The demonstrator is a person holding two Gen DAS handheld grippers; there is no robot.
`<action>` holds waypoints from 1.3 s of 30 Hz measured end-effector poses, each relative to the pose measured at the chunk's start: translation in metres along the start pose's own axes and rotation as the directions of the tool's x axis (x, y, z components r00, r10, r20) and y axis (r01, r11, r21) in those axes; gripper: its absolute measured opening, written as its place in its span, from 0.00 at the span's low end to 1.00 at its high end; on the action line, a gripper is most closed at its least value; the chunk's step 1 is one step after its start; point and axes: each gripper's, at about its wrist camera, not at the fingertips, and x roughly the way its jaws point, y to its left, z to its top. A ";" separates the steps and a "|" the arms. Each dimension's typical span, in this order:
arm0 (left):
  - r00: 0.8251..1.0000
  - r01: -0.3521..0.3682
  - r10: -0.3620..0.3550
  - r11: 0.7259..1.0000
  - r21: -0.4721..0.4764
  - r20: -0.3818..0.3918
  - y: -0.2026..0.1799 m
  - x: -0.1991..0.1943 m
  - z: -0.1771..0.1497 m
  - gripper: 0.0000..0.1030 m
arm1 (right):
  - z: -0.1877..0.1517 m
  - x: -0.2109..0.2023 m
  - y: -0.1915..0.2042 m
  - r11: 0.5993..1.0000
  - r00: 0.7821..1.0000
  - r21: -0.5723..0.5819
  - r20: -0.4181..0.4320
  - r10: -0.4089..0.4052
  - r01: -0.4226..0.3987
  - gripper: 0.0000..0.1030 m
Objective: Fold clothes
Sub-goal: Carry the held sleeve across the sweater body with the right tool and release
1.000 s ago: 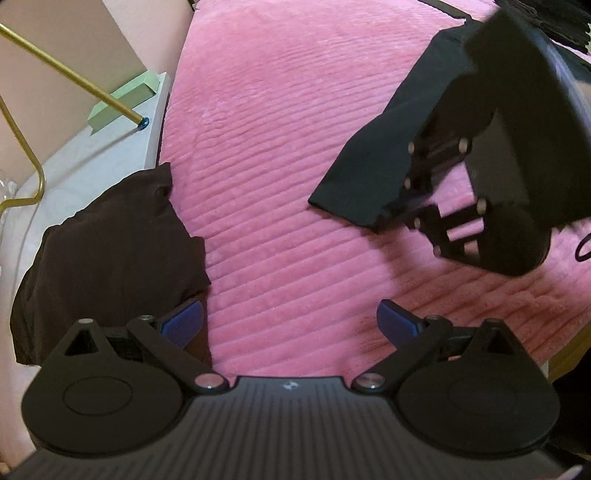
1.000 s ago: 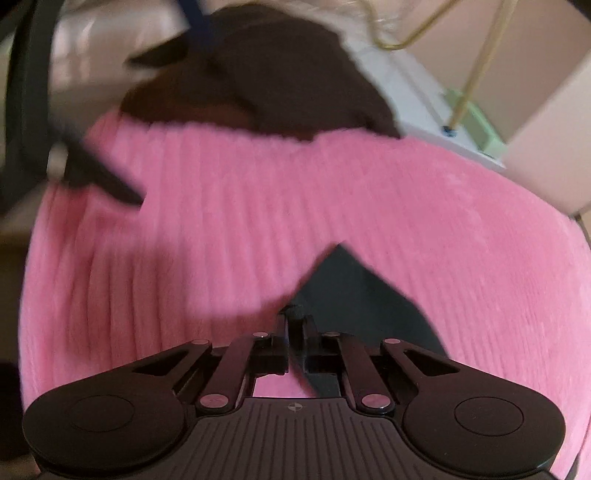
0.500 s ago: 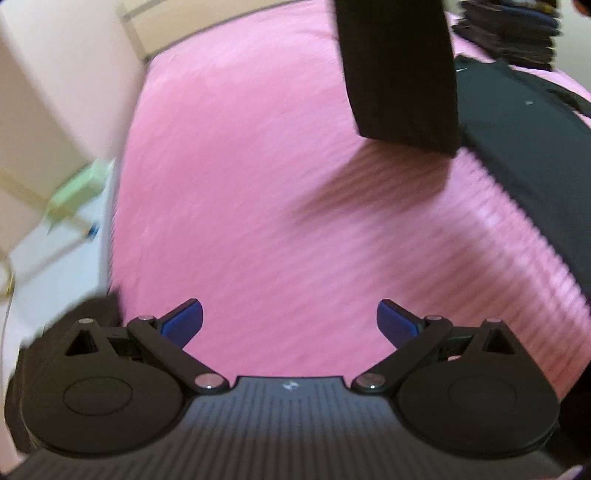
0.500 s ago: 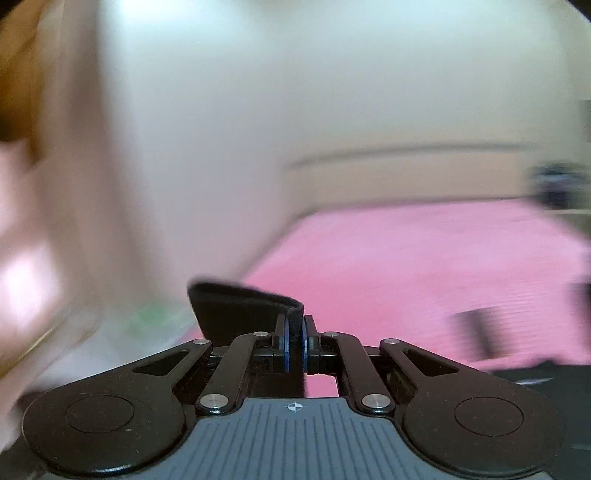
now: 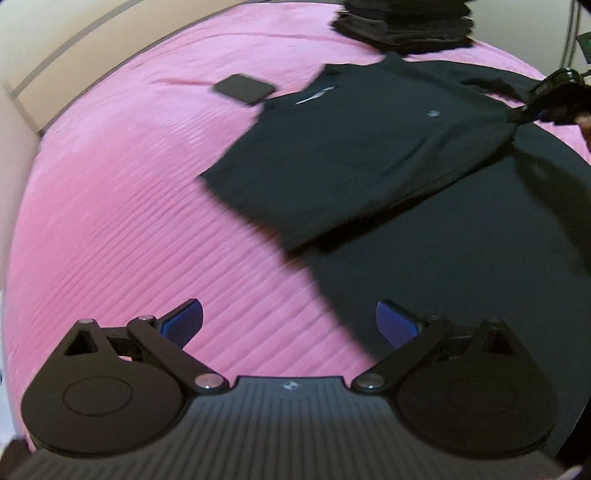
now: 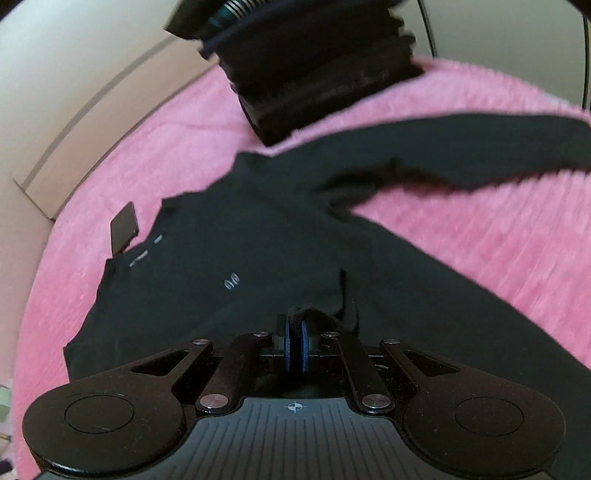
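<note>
Pink ribbed bed cover (image 5: 122, 206) bearing a spread black shirt (image 5: 369, 155), small dark flat square (image 5: 244, 88) at ten o'clock, folded stack (image 5: 402, 27) at twelve.

No legible text on the black shirt (image 6: 258, 258).

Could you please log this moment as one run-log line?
task: fold clothes | right gripper: shut on black long-sleeve shirt | left gripper: open, empty | surface: pink blanket

Left gripper (image 5: 289, 320) angled downward, blue-padded fingers (image 5: 183, 318) spread wide, nothing between them. Right gripper (image 6: 294, 341) angled downward, jaws clamped on black fabric.
</note>
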 end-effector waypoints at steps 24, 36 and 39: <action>0.987 0.159 -0.157 0.956 0.247 -0.026 -0.116 0.055 0.100 0.96 | 0.028 -0.022 -0.062 0.995 0.994 0.020 -0.033 0.102 -0.101 0.74; 0.986 0.160 -0.167 0.945 0.284 -0.002 -0.141 0.089 0.128 0.96 | 0.064 0.053 -0.038 0.917 0.981 -0.374 -0.177 0.078 -0.140 0.43; 0.986 0.161 -0.165 0.945 0.287 -0.010 -0.145 0.093 0.130 0.96 | 0.064 0.053 -0.036 0.907 0.978 -0.393 -0.189 0.085 -0.154 0.08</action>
